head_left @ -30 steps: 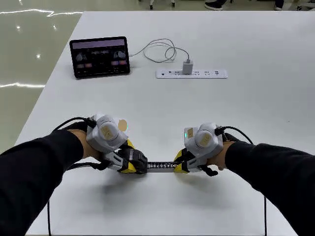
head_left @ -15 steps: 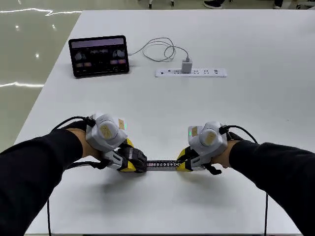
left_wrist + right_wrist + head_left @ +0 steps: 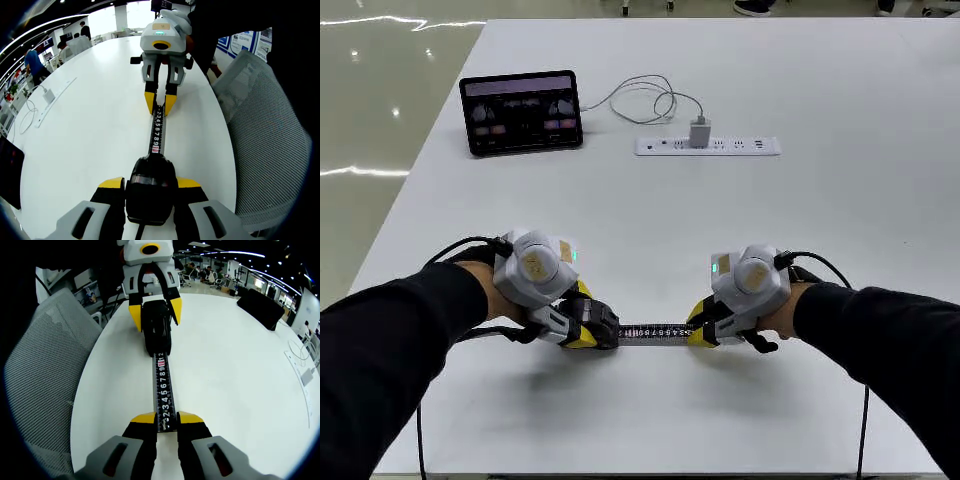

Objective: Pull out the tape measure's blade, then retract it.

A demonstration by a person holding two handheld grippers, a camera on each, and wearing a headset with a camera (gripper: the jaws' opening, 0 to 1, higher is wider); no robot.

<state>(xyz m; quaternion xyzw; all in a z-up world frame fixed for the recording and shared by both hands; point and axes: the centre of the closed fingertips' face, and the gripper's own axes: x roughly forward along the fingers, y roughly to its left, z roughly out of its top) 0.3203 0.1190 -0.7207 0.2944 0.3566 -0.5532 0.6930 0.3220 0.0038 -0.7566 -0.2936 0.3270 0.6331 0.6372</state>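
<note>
Two grippers are down low on the white table (image 3: 740, 220), and everything here is placed from the tape measure's black case (image 3: 150, 192). That case is gripped by the left gripper (image 3: 150, 183). Its yellow-tipped jaws are spread just to the case's width and pressed against both flanks, and the case is set on the tabletop.

Out of the case's mouth the blade (image 3: 164, 385) is drawn, straight and low along the table surface, with black numerals printed down its pale face. At the end of the blade away from the case, the right gripper (image 3: 167, 418) is found. Its jaws are brought almost together, and the blade's tip is pinched in the narrow gap between them. So the grippers are faced nose to nose, with the case at one end, the blade's tip at the other, and a short stretch of blade bared between.

Well beyond the case, across the table, a dark tablet (image 3: 522, 113) is propped with its screen lit. Also well beyond the case, but more toward the right gripper's side, a white power strip (image 3: 740, 148) is laid flat. A charger (image 3: 701, 134) is plugged into it, and a white cable (image 3: 645, 100) is looped from that. Behind the case, off the table's edge, a grey mesh chair (image 3: 270, 145) is caught in both gripper views.
</note>
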